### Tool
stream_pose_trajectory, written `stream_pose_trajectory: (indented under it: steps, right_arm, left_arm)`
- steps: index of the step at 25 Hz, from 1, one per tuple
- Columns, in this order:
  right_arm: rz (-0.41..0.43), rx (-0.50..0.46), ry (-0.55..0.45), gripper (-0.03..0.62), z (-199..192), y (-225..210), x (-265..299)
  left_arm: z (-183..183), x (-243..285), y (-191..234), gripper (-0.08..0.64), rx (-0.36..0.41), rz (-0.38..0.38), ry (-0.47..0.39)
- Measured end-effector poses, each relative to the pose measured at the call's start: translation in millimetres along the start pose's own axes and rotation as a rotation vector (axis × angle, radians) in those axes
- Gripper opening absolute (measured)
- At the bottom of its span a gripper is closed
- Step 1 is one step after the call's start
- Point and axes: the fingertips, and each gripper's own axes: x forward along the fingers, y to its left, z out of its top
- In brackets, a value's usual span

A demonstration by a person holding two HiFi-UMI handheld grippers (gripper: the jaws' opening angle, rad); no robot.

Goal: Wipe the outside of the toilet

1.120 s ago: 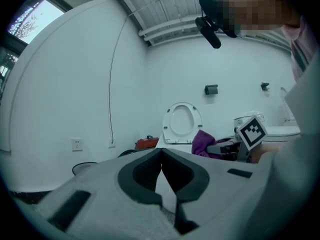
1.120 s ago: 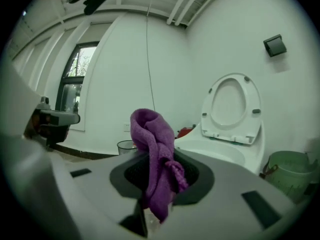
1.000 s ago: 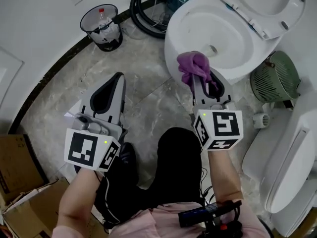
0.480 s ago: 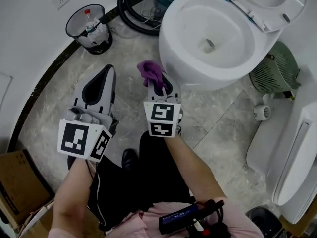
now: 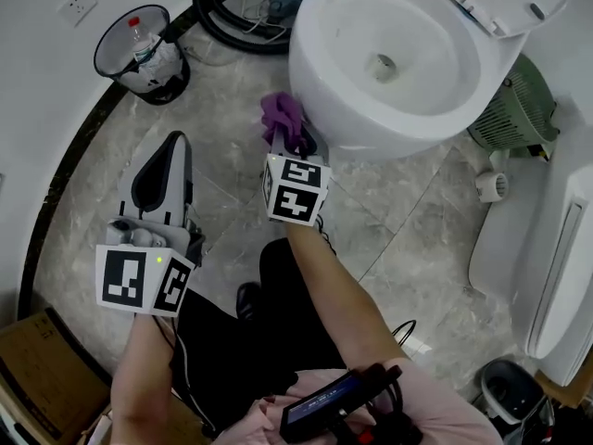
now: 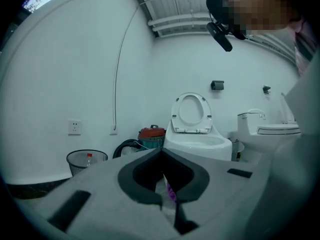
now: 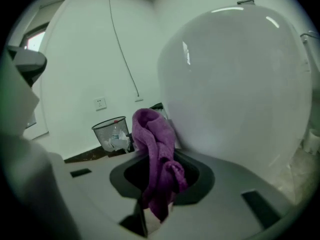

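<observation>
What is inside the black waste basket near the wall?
In the waste basket lies a clear bottle with a red cap, on crumpled white waste. What lies beneath these is covered.

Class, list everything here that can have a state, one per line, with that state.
White ceramic toilet seat and lid, raised.
Purple fabric cloth, bunched, clamped in right gripper.
right gripper, shut on the cloth.
Left gripper, shut, empty.
Black mesh wastebasket, upright, holding rubbish.
</observation>
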Motion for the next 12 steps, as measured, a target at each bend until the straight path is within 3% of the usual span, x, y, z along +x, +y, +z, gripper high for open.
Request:
stream_pose_trajectory:
  steps: [5, 12]
  right_arm:
    - [-0.018, 0.088, 0.014, 0.094, 0, -4, 6]
    - [-0.013, 0.185, 0.033, 0.092, -5, -16, -5]
  left_arm:
    - [-7, -5, 2, 0.008, -0.048, -0.002, -0.005]
    - [6, -9, -16, 0.008, -0.057, -0.026, -0.038]
